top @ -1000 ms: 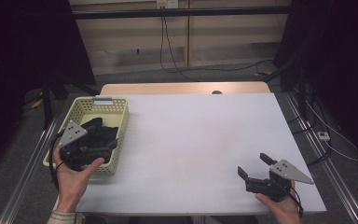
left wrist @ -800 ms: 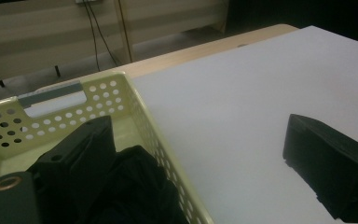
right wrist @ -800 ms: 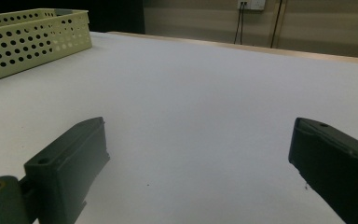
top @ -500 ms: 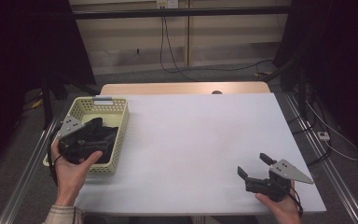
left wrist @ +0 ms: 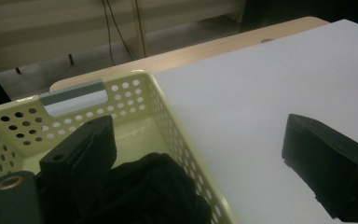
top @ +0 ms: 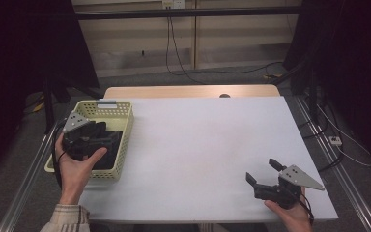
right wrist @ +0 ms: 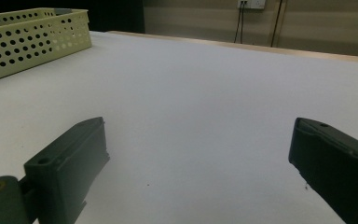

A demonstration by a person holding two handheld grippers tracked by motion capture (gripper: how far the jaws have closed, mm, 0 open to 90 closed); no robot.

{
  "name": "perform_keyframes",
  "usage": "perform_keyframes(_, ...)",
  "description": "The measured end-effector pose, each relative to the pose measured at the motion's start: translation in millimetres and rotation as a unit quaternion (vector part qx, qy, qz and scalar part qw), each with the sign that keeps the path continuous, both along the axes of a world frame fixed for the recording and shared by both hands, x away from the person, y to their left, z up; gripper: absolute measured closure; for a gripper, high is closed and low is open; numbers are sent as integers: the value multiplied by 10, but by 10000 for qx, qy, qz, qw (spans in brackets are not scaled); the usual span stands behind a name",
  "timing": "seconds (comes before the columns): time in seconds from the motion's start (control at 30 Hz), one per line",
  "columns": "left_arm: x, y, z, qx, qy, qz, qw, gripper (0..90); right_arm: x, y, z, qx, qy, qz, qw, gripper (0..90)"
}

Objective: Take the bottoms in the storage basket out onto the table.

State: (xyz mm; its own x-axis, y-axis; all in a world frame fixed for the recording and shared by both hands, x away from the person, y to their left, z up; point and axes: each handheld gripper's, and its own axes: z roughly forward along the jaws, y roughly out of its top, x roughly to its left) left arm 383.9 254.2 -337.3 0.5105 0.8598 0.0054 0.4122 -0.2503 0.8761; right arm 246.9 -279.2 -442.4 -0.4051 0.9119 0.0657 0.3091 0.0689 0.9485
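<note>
Covering the table (top: 198, 145), a bare white sheet, wooden edge beyond, grey floor with cables, left gripper (top: 89, 137) spread over basket (top: 121, 145) of black cloth (left wrist: 154, 191), right gripper (top: 265, 176) spread

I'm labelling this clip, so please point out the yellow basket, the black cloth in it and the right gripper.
yellow basket (top: 126, 126): high view, on its right wall.
black cloth (left wrist: 154, 196): left gripper view, on the bunched top of the heap.
right gripper (top: 263, 171): high view, midway between its two open fingertips.
</note>
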Motion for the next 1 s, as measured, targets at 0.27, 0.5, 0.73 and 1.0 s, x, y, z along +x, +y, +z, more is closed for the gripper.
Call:
perform_keyframes(0.27,185,53,-68,-67,206,152,9996,99,5,-1,-5,-27,24,3,10000,44)
perform_keyframes(0.5,310,37,-209,160,404,311,9986,106,1,3,-3,-2,22,-4,10000,44)
perform_keyframes(0.73,358,93,-317,308,617,414,9968,102,0,-4,-5,-5,20,7,10000,44)
perform_keyframes(1.0,422,116,-391,567,942,399,9931,101,-2,0,-5,-14,23,13,10000,44)
